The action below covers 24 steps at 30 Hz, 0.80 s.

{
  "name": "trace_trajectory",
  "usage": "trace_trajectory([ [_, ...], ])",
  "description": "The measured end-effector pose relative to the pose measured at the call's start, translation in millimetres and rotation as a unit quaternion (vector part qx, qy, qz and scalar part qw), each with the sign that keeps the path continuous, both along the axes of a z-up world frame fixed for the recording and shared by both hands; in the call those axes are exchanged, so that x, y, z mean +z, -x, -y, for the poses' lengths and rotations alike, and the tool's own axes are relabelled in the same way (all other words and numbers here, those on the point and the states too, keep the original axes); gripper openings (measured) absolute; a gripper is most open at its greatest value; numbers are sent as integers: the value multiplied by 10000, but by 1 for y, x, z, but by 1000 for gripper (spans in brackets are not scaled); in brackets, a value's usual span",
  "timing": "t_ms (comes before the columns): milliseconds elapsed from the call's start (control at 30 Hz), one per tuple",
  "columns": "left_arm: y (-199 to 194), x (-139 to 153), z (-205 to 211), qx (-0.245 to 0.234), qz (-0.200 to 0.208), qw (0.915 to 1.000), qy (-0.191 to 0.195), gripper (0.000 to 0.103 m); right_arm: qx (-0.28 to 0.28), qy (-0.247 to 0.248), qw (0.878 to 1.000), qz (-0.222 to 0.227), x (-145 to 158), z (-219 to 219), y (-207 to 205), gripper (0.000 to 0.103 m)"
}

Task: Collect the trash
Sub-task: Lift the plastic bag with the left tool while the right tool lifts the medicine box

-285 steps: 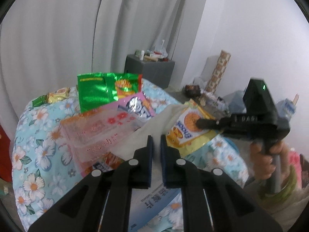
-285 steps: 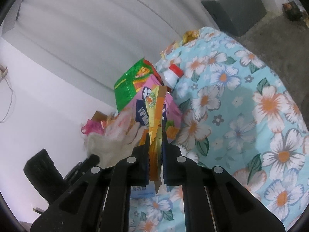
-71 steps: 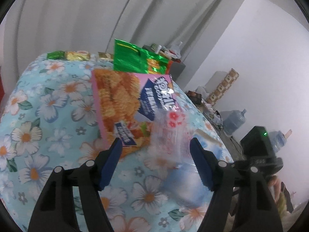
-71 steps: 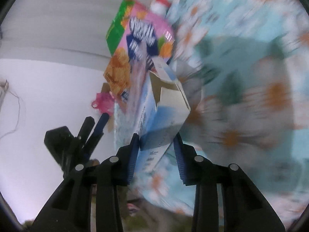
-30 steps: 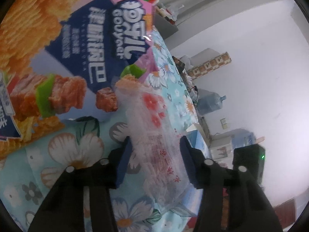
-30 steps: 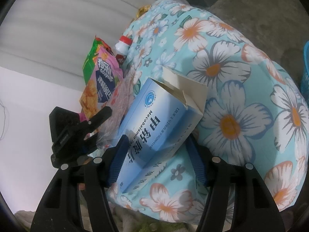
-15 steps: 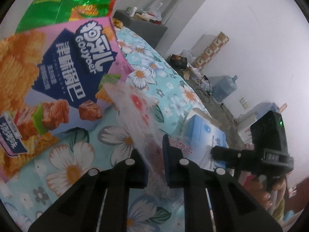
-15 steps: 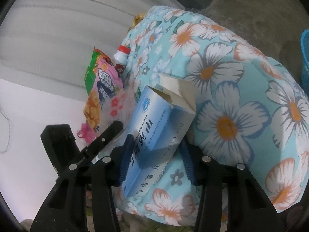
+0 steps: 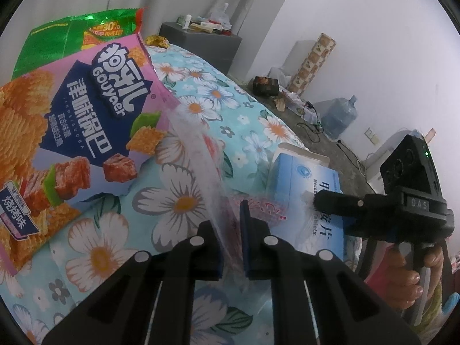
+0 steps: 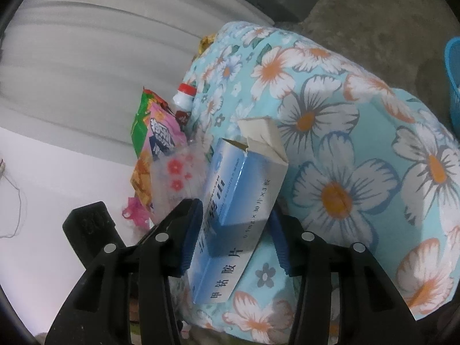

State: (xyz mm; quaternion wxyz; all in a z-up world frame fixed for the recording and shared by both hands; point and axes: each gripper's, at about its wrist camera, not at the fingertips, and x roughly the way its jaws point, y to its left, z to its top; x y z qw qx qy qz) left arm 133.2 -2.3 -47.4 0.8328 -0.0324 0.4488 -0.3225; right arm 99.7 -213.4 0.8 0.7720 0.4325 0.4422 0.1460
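A clear plastic wrapper (image 9: 201, 155) with red flowers is being pinched at lower centre by the left claw (image 9: 231, 235), whose jaws have just been closing to a narrow gap on it. A blue medicine box (image 10: 235, 201) is being gripped at mid-frame by the half-open right claw (image 10: 234, 238). A pink snack bag (image 9: 80, 132) is lying at the left on the floral bed cover (image 9: 230, 106), partly overlapping a green bag (image 9: 66, 37). The wrapper's lower end is being hidden by the claw.

On the bedspread (image 9: 201, 109), the clear wrapper (image 9: 201, 155) lies between snack bag (image 9: 86, 120) and box (image 9: 310, 184) (box rightmost).
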Motion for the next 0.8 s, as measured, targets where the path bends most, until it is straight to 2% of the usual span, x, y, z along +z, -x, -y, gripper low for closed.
trace_trajectory([
  [167,1,-2,1,26,79,9999,-79,8,-44,186,9998,32,1,-7,-4,42],
  [533,4,6,-6,45,325,9991,-250,7,-160,96,9998,46,2,12,0,38],
  [800,3,6,1,97,392,9977,-552,7,-161,-2,9999,49,-1,22,5,37],
])
